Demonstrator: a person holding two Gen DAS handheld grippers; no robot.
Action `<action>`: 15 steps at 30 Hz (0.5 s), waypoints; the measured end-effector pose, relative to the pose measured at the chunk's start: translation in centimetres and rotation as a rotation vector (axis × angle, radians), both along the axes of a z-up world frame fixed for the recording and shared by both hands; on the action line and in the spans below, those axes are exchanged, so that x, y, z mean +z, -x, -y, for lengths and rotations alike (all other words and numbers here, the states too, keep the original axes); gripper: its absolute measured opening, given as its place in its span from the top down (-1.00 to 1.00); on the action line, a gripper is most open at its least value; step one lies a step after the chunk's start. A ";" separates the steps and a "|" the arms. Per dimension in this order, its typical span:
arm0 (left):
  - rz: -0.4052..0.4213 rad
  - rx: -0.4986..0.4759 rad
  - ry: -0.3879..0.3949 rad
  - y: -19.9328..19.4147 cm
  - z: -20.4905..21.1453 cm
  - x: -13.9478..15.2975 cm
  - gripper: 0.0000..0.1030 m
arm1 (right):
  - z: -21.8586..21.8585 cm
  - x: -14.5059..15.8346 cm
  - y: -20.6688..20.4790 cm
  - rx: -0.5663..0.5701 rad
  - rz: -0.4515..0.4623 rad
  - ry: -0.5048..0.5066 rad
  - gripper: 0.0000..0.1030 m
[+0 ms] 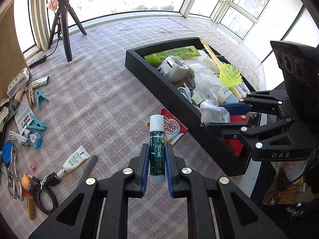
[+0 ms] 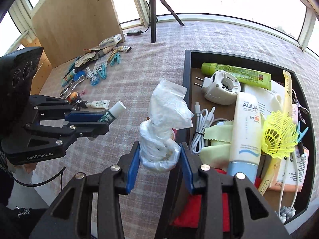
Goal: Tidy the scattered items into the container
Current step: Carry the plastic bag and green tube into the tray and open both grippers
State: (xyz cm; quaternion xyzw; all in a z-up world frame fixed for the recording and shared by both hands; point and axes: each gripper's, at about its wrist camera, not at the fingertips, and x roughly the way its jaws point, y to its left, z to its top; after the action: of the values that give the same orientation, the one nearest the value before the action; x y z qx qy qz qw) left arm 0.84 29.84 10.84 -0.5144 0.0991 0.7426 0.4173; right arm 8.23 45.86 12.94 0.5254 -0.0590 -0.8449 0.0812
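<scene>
My left gripper point(image 1: 157, 159) is shut on a dark green tube with a white cap point(image 1: 157, 147), held above the checked tablecloth; it also shows in the right wrist view point(image 2: 111, 112). My right gripper point(image 2: 159, 159) is shut on a crumpled clear plastic bag point(image 2: 165, 119), held over the left wall of the black container point(image 2: 187, 75); the bag also shows in the left wrist view point(image 1: 209, 99). The container point(image 1: 159, 83) holds a green tube point(image 2: 237, 72), a white plug-in device point(image 2: 221, 87), a sunscreen bottle point(image 2: 246, 127), a yellow shuttlecock point(image 2: 279, 133) and cables.
Scattered items lie far left: a white tube point(image 1: 75, 160), black cable point(image 1: 43, 195), blue clips point(image 1: 38, 123), tissue pack point(image 1: 18, 81), scissors point(image 1: 14, 175). A Coffee-mate sachet point(image 1: 171, 127) lies by the container. A tripod point(image 1: 64, 25) and a wooden board point(image 2: 75, 20) stand behind.
</scene>
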 end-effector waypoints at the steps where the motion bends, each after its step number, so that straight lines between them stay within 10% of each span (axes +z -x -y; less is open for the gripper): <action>1: 0.000 -0.008 -0.008 0.1 -0.9 0.3 0.72 | -1.2 0.5 -0.4 -0.029 -0.009 -0.001 0.27; 15: -0.007 -0.094 -0.022 0.4 -12.4 1.3 0.72 | -17.3 2.4 -7.2 -0.407 -0.001 -0.117 0.27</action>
State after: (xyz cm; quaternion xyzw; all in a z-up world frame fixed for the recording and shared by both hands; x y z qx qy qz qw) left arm 0.40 42.24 12.11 -0.5022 0.1166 0.7248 0.4571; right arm 15.40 63.16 15.36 0.5060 -0.1148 -0.8461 -0.1219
